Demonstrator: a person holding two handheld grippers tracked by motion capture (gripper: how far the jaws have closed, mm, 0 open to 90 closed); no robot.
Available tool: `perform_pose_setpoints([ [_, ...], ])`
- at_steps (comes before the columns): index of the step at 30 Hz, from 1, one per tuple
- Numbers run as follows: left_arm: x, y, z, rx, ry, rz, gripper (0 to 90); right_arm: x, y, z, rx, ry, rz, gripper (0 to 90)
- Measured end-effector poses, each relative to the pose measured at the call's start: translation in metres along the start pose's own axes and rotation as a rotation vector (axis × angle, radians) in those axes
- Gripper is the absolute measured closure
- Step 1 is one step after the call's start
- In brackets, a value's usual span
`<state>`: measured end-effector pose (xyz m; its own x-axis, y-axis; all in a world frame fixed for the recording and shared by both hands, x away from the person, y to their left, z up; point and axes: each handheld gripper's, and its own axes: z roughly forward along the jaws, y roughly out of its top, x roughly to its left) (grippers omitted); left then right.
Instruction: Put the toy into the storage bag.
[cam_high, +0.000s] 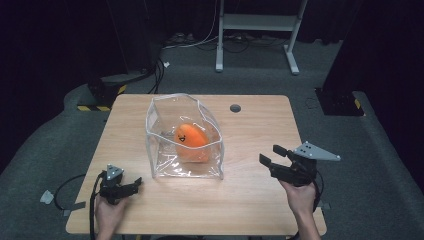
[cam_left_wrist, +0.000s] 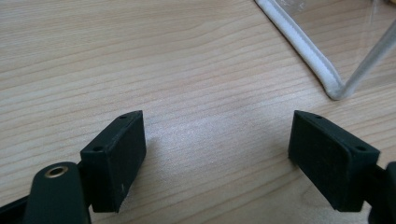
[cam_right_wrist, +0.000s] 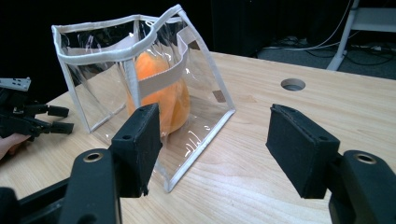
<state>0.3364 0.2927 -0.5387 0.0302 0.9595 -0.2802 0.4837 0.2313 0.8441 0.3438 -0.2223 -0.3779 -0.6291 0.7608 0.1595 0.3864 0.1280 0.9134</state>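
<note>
Nearest the tabletop's (cam_high: 250, 200) front edge, the left gripper (cam_high: 131, 188) is held low in the person's left hand (cam_high: 107, 212); its jaws are seen spread apart in the left gripper view, with bare wood grain between them and nothing gripped. Just beyond those jaws, up and to the right in that view, a white-piped bottom corner of the clear bag (cam_left_wrist: 327, 79) is recorded, close to the jaws but not touching them.

At the right, the right gripper (cam_high: 273, 155) is held in the right hand (cam_high: 300, 197), raised off the wood and pointed toward the bag. Its jaws are noted as standing apart with nothing between the pads. A grey three-cornered plate (cam_high: 316, 151) is seen on top of it.

Ahead of the right jaws and slightly to their left in the right gripper view, the clear bag (cam_right_wrist: 140, 79) is seen standing upright on the tabletop, mouth open at the top, white trim along its edges and a pale strap across its side. An orange object (cam_right_wrist: 161, 100) is recorded inside it, resting on the bag's floor; a small dark face mark is visible on it in the high view.

Beyond the right jaws, a round hole (cam_right_wrist: 293, 84) is noted in the tabletop. Farther off, past the far edge, a white frame (cam_high: 260, 30) and loose cables (cam_high: 200, 42) are seen on the grey floor (cam_high: 350, 150).
</note>
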Motion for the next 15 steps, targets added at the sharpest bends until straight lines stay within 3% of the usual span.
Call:
perform_pose_setpoints([
  [15,0.000,0.000,0.000,0.000,0.001,-0.001,19.1,-0.001,-0.016,0.001,0.008,-0.001,0.023,34.9],
])
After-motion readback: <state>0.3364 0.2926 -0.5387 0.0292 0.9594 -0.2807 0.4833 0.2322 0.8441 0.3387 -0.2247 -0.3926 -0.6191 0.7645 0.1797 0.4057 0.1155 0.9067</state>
